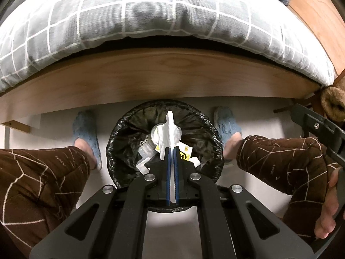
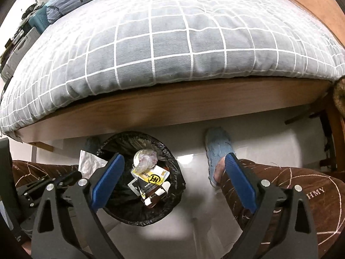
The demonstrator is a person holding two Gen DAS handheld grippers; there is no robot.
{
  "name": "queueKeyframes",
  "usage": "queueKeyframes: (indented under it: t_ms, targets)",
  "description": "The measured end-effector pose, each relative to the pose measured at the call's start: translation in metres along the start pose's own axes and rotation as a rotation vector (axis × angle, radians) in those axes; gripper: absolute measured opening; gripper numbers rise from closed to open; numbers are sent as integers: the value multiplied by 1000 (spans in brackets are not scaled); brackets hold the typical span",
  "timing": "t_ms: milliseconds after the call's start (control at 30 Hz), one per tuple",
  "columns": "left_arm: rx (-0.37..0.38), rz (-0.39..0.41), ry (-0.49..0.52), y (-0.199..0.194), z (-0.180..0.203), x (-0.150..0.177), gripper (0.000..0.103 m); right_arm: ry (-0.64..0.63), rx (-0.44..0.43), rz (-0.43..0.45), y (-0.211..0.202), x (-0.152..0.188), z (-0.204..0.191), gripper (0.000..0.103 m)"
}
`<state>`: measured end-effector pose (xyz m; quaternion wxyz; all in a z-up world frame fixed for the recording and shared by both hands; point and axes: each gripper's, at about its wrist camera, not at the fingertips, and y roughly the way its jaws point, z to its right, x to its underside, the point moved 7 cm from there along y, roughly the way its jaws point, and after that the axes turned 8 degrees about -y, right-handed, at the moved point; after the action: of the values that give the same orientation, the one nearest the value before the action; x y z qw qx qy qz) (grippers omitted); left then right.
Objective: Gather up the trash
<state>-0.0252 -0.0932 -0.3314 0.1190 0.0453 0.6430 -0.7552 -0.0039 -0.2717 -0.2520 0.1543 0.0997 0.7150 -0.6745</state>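
A round trash bin (image 1: 207, 129) lined with a black bag stands on the white floor beside the bed; it also shows in the right wrist view (image 2: 174, 166). Inside lie a yellow wrapper (image 2: 151, 176), clear plastic (image 2: 145, 158) and small packaging. My left gripper (image 1: 172, 151) is shut on a crumpled white tissue (image 1: 169, 129) and holds it right over the bin opening. My right gripper (image 2: 174, 164) is open and empty, above the bin's right side; the tissue (image 2: 88, 161) and left gripper show at its left.
A bed with a grey checked cover (image 2: 172, 43) on a wooden frame (image 1: 161, 79) hangs over the floor behind the bin. The person's legs in brown trousers (image 1: 38, 172) and blue slippers (image 1: 226, 123) flank the bin. A brown fuzzy slipper (image 1: 332, 103) sits at right.
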Motion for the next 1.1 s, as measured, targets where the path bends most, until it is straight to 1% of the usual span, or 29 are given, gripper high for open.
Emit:
queueKeyframes:
  t_ms: [100, 200, 233, 267, 300, 333, 367, 433, 600, 667, 700, 767, 867, 1033, 1100]
  targets:
    - [-29, 15, 4, 0, -4, -2, 4, -8, -2, 2, 1, 0, -2, 90]
    - [-38, 25, 0, -5, -7, -4, 7, -19, -1, 5, 2, 0, -5, 90]
    - [-47, 31, 3, -7, -8, -5, 13, -22, -1, 7, 1, 1, -6, 90]
    - [-56, 39, 6, -9, -9, -6, 23, -27, -1, 11, 0, 0, -7, 90]
    - [-65, 50, 5, -12, -10, -7, 29, -29, -2, 15, -1, 0, -8, 90]
    - [-70, 57, 3, -14, -12, -7, 43, -31, -4, 23, -4, -1, -9, 90]
    - [-73, 65, 0, -18, -13, -8, 50, -35, -5, 33, -7, -3, -10, 90]
    - [-71, 91, -1, -28, -14, -10, 53, -41, -6, 47, -11, -4, -13, 91]
    - [-68, 164, -12, -60, -20, -16, 71, -69, -12, 92, -29, -9, -20, 91]
    - [-59, 192, -24, -74, -23, -18, 81, -76, -14, 113, -39, -11, -23, 91]
    - [-56, 213, -28, -84, -25, -20, 83, -77, -17, 124, -43, -13, -25, 91]
    - [-56, 255, -34, -103, -27, -25, 91, -77, -28, 153, -57, -16, -28, 91]
    - [-43, 301, -44, -128, -28, -29, 95, -77, -50, 211, -81, -20, -34, 91]
    - [-28, 388, -39, -182, -26, -30, 97, -102, -34, 287, -125, -23, -40, 91]
    - [-10, 421, -40, -204, -27, -29, 97, -113, -28, 317, -145, -20, -42, 91]
